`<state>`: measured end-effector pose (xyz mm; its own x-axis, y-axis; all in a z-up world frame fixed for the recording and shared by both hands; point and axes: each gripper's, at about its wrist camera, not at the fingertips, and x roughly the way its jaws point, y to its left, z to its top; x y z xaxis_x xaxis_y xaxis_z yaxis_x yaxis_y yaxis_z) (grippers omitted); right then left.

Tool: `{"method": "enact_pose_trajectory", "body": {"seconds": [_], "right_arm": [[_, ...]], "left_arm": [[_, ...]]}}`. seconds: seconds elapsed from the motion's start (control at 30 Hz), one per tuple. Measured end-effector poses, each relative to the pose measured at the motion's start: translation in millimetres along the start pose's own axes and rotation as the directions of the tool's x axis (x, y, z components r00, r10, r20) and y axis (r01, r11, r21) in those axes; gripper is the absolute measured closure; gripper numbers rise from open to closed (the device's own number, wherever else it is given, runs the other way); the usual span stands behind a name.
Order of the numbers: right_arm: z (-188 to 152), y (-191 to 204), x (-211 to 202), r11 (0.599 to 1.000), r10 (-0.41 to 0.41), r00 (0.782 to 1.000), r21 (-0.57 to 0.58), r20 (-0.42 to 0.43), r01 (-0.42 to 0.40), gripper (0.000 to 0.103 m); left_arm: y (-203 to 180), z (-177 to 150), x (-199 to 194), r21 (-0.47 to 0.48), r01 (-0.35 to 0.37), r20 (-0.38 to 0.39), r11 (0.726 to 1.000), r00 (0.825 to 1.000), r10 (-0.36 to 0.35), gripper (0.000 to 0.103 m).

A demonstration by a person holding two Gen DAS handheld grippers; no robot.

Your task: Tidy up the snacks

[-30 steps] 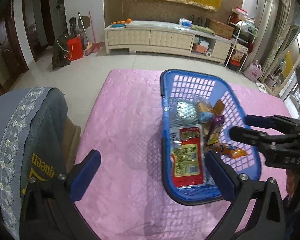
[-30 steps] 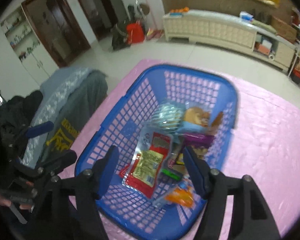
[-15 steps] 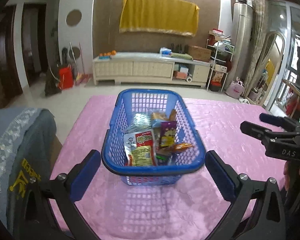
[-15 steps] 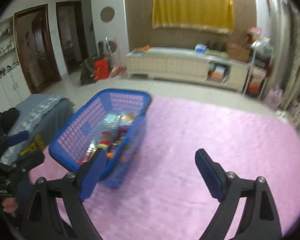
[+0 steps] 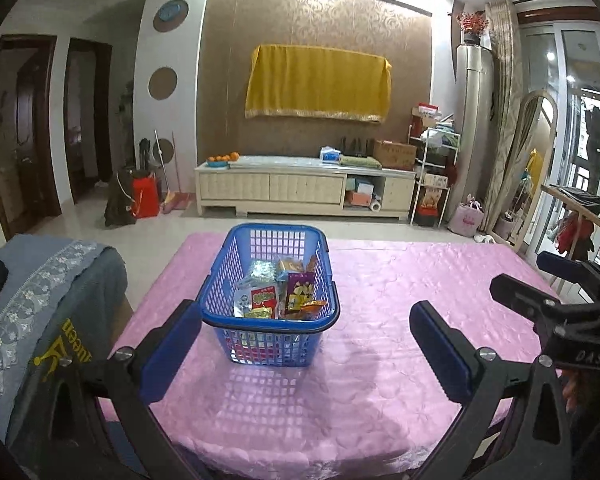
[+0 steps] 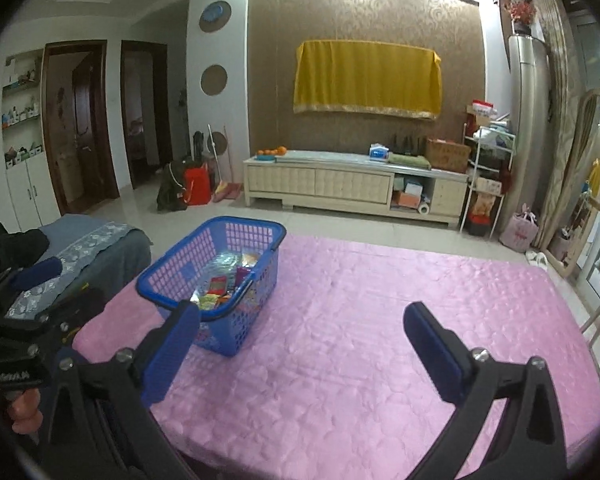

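Observation:
A blue plastic basket [image 5: 272, 346] stands on the pink-covered table [image 5: 412, 280] and holds several snack packets [image 5: 278, 294], red, purple and orange among them. My left gripper [image 5: 304, 312] hangs open in front of the basket, apart from it, with nothing between its fingers. My right gripper [image 6: 302, 310] is over bare pink cloth to the right of the basket [image 6: 168, 280]. Its jaws are opening and stand wide, and nothing is between them. Each gripper shows at the edge of the other's view: right gripper [image 5: 528, 276], left gripper [image 6: 60, 284].
A chair draped in grey-blue cloth [image 5: 48, 300] stands against the table's left edge. Beyond the far edge is tiled floor, then a cream cabinet [image 5: 300, 192] along the wall. A wooden rail [image 5: 580, 208] and a mirror stand to the right.
Both grippers have drawn back from the basket and tilted up, so it now looks small and farther off. The right jaws have spread wider. The snacks lie still in the basket.

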<state>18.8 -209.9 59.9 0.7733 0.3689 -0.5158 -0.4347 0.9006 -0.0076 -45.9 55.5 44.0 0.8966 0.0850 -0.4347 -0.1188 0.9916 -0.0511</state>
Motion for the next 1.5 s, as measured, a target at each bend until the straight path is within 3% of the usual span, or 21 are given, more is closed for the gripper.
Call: {"method": "enact_pose_trajectory", "body": {"seconds": [0.4, 1.5], "right_arm": [[-10, 2, -34, 1.0, -0.001, 0.999, 0.026, 0.033, 0.001, 0.0], [-24, 7, -51, 0.999, 0.033, 0.999, 0.039, 0.018, -0.034, 0.0]], "left_arm": [[-13, -6, -32, 0.021, 0.028, 0.038, 0.999, 0.999, -0.029, 0.0], [-26, -16, -37, 0.052, 0.053, 0.005, 0.997, 0.999, -0.053, 0.0]]}}
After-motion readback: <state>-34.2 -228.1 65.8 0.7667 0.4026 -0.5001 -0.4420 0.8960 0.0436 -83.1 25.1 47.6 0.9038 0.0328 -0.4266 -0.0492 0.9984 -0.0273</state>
